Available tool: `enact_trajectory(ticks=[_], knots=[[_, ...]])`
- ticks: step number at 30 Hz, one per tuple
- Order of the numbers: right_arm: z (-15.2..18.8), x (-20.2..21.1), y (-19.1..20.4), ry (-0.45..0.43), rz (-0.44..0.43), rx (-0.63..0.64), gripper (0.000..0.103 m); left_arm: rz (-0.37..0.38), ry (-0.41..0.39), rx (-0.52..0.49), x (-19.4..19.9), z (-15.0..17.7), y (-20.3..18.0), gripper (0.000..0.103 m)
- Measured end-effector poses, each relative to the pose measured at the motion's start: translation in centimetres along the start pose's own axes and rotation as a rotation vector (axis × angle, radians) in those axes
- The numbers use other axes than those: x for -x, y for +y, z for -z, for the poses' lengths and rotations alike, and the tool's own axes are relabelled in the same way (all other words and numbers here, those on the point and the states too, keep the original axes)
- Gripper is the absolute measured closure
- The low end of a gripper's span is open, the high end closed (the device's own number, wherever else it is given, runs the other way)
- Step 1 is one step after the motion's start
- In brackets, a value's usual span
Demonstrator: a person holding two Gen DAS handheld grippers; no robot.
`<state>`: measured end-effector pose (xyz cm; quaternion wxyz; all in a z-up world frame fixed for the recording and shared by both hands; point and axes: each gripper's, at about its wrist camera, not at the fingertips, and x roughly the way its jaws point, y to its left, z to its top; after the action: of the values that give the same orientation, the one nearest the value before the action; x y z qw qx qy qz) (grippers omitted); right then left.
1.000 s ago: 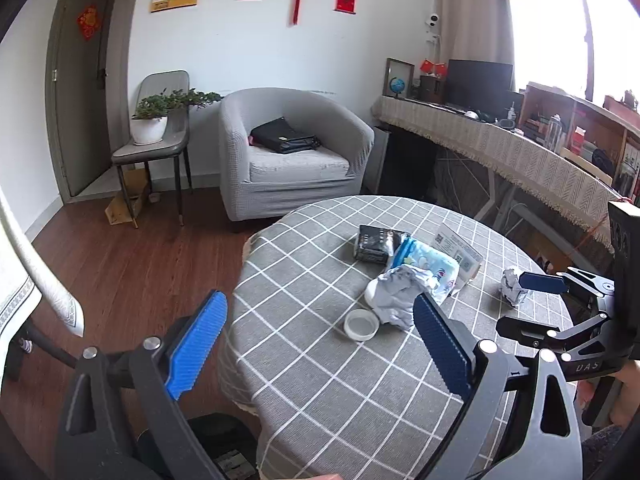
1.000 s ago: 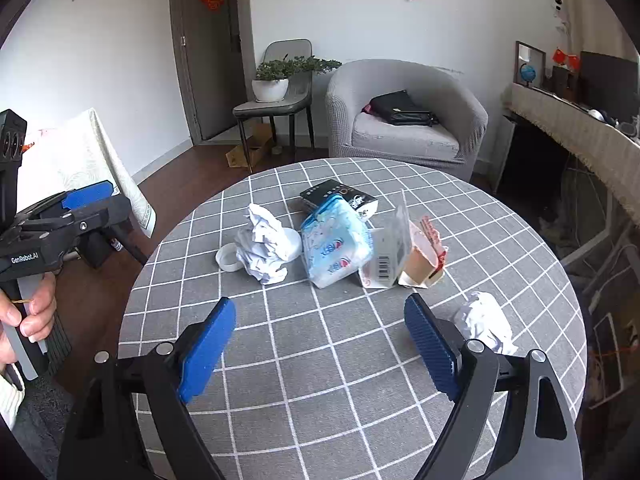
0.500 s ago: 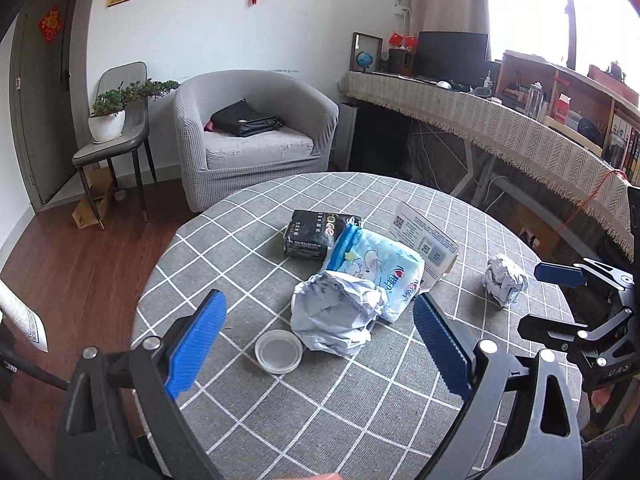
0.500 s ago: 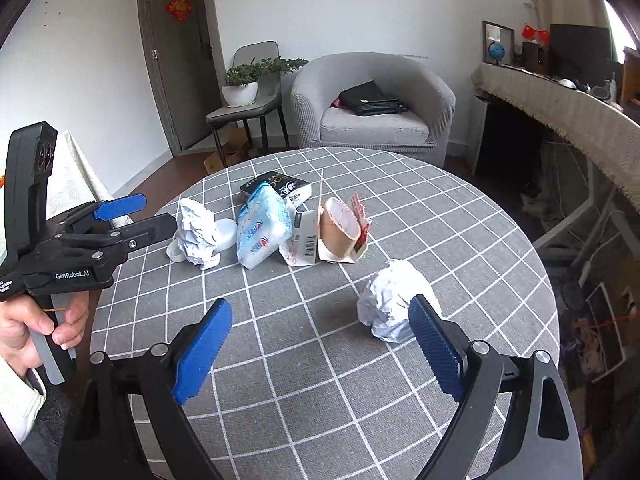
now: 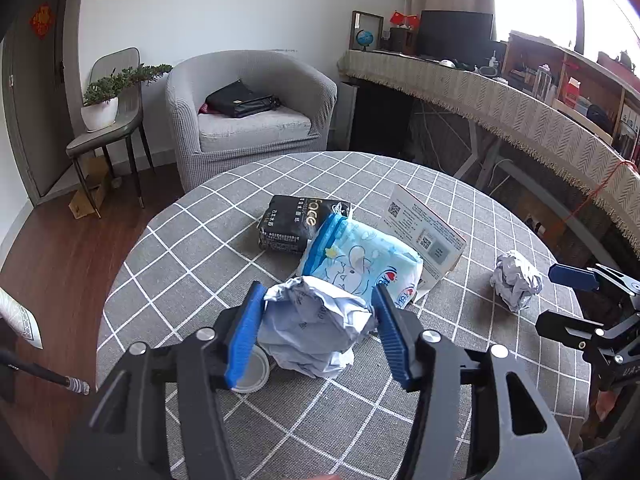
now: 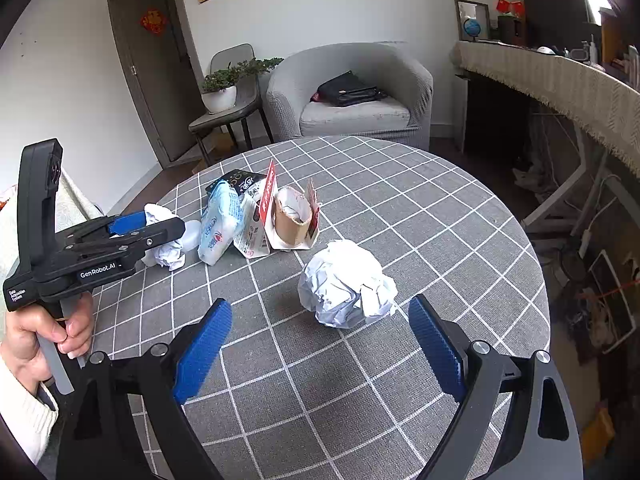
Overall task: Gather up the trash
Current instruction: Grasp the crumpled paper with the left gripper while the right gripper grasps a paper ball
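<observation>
Our left gripper [image 5: 316, 320] has its blue pads pressed on either side of a crumpled paper wad [image 5: 314, 330], low centre of the left view, on the checked table [image 5: 192, 264]. Our right gripper [image 6: 320, 344] is spread wide; a second paper ball [image 6: 346, 288] lies just ahead between the fingertips, untouched.

"Face" on black pack [image 5: 298, 224]; "GenRobot.AI" on left tool [image 6: 132, 236].

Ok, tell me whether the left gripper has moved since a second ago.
Yes. The left gripper has advanced over the table and narrowed onto the crumpled paper ball, beside the white lid.
</observation>
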<state>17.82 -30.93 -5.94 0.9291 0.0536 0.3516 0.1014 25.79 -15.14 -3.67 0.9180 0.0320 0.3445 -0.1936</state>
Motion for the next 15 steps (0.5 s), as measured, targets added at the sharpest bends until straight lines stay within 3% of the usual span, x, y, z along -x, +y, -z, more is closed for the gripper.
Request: enact_trajectory(ticks=[15], knots=[[-1.0,-2.7,-0.1,0.05,0.055,-0.016,0.012,0.035,-0.058,0.033,2.4,-0.1,1.0,0.05]])
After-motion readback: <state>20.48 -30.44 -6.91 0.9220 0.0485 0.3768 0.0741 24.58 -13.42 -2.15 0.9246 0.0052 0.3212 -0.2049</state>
